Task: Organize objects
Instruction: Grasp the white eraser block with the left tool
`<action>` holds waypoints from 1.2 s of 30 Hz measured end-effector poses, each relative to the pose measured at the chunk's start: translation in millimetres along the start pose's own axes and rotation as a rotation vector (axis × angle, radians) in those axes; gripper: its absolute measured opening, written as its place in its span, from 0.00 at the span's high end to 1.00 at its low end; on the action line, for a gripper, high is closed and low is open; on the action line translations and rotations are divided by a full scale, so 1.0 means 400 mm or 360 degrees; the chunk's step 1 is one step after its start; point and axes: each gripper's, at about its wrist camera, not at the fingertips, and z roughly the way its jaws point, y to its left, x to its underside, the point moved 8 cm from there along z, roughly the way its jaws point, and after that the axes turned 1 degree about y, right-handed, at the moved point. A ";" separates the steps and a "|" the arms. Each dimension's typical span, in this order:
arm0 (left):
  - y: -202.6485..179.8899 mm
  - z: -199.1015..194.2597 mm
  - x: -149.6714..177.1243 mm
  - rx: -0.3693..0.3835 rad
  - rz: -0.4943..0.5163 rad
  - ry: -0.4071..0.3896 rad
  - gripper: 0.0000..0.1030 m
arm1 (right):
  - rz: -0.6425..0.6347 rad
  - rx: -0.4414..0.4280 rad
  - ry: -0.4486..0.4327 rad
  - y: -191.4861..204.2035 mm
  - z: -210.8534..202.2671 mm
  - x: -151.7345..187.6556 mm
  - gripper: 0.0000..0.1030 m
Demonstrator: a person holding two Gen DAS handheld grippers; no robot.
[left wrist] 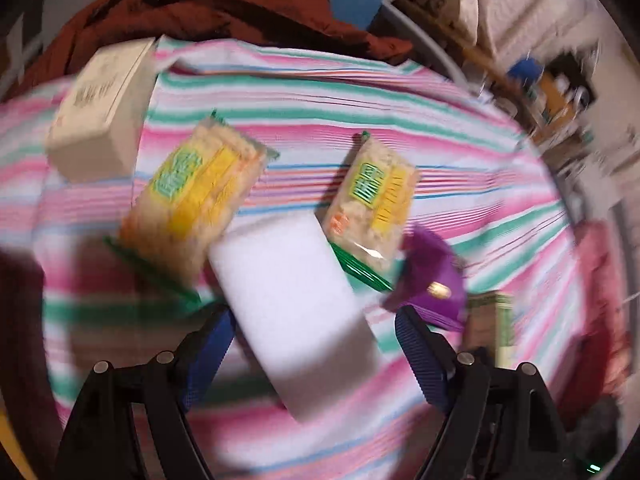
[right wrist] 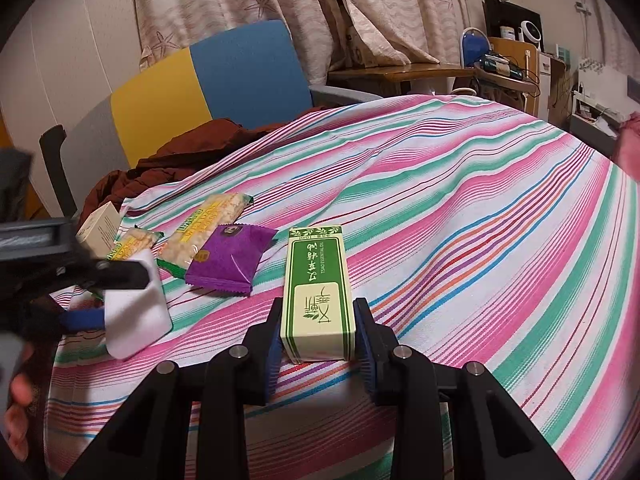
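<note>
My left gripper (left wrist: 316, 316) is open around a white foam block (left wrist: 292, 304) on the striped cloth; the block shows no contact with the blue pads, and it also shows in the right wrist view (right wrist: 136, 312). Beyond it lie two yellow-green cracker packs (left wrist: 196, 196) (left wrist: 372, 200), a purple packet (left wrist: 432, 280) and a cream box (left wrist: 100, 112). My right gripper (right wrist: 318, 324) is shut on a green-and-cream essential oil box (right wrist: 316, 292) that rests on the cloth. The purple packet (right wrist: 232, 260) lies just left of it.
A striped cloth (right wrist: 460, 216) covers the table. A brown jacket (right wrist: 180, 156) lies on a blue-and-yellow chair (right wrist: 208, 80) at the far edge. A wooden desk with clutter (right wrist: 424, 70) stands behind at the right. A hand (right wrist: 16, 412) shows at the left edge.
</note>
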 end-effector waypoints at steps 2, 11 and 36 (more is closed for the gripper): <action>-0.004 0.012 -0.006 -0.0122 0.0111 0.0002 0.19 | 0.0000 0.0000 0.0000 -0.001 -0.001 0.000 0.68; -0.001 -0.008 0.053 -0.0127 0.0308 -0.0270 0.25 | -0.0003 0.0006 -0.0007 -0.001 -0.001 0.001 0.68; 0.001 -0.182 0.257 0.0191 0.0361 -0.0505 0.38 | -0.0218 0.0169 -0.0220 0.050 -0.068 -0.022 0.70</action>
